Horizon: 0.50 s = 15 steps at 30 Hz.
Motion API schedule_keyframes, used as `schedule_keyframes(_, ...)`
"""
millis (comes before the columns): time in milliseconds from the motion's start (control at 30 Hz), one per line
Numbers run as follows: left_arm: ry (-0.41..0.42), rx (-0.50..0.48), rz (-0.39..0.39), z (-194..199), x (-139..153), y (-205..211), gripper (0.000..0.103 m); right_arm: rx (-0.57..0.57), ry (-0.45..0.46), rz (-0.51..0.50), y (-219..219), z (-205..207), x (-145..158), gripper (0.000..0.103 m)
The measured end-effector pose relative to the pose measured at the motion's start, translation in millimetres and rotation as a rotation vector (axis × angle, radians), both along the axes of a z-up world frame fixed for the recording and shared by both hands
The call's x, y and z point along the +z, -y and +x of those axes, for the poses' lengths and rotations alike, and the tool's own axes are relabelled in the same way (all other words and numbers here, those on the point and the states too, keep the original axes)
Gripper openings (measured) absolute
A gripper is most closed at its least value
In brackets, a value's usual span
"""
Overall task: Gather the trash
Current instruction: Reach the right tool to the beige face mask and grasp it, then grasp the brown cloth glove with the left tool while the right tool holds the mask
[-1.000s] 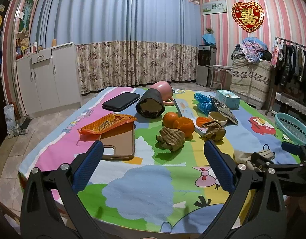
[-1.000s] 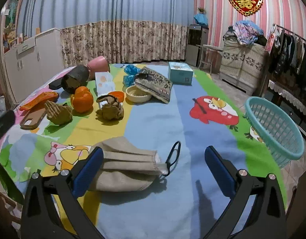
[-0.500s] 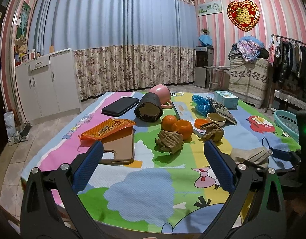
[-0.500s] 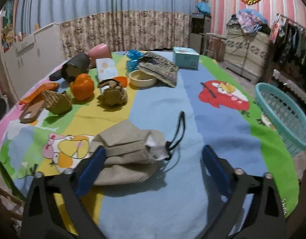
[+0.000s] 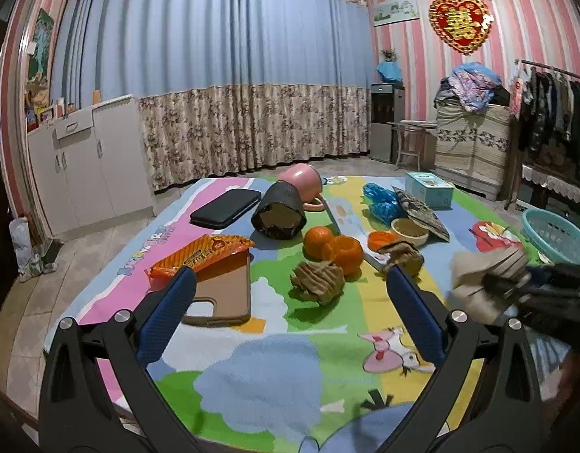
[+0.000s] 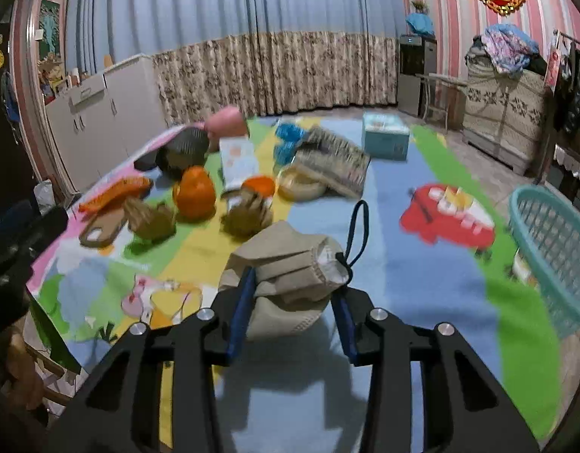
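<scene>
My right gripper (image 6: pixel 293 294) is shut on a beige face mask (image 6: pixel 290 260) with a dark ear loop and holds it just above the cartoon tablecloth (image 6: pixel 422 275). The mask also shows at the right of the left wrist view (image 5: pixel 482 275), gripped by the right gripper (image 5: pixel 516 283). My left gripper (image 5: pixel 290 302) is open and empty above the near table edge. Ahead of it lie two crumpled brown paper wads (image 5: pixel 318 281) (image 5: pixel 401 255) and an orange snack wrapper (image 5: pixel 203 255). A teal basket (image 6: pixel 550 249) stands at the table's right edge.
On the table are oranges (image 5: pixel 333 245), a brown cutting board (image 5: pixel 222 290), a black case (image 5: pixel 225 207), a dark roll (image 5: pixel 280 217), a pink cup (image 5: pixel 301 181), a small bowl (image 5: pixel 409 230), blue plastic (image 5: pixel 380 200) and a teal box (image 5: pixel 429 188). Cabinets stand at the left.
My right gripper has closed on the face mask and lifted it off the cloth. The left gripper stays open, nearly in place.
</scene>
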State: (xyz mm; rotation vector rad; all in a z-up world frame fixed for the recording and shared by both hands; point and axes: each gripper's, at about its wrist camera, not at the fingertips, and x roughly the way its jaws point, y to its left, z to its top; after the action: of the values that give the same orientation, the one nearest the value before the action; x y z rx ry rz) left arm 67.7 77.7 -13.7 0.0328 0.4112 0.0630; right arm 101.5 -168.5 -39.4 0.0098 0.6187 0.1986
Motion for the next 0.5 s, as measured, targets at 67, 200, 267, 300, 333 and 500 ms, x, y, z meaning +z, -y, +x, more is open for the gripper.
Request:
schedule_keyframes(67, -0.024, 0.011, -0.020, 10.4, -0.3, -2.9, 0.098, 0.004, 0.023, 0.001, 10.9, 4.7, 11.4, 0.040)
schedule_keyframes(200, -0.069, 0.013, -0.031, 33.5, -5.7, -0.7, 0.098, -0.006, 0.063, -0.007, 34.0, 15.8, 28.6, 0.040)
schedule_keyframes(267, -0.111, 0.012, -0.044, 48.0, -11.7, 2.6, 0.098, -0.022, 0.069, 0.003, 45.0, 19.4, 31.0, 0.040)
schedule_keyframes(300, -0.129, 0.007, -0.057, 54.4, -14.9, 3.5, 0.098, -0.034, 0.070, 0.017, 51.8, 21.6, 30.5, 0.040)
schedule_keyframes(333, -0.151, 0.000, -0.072, 61.2, -18.2, 4.9, 0.098, -0.042, 0.067, 0.031, 57.4, 22.1, 30.4, 0.040)
schedule_keyframes(500, -0.235, 0.011, -0.078, 90.5, -32.3, 14.0, 0.098, -0.075, 0.047, 0.073, 77.2, 27.0, 24.7, 0.040)
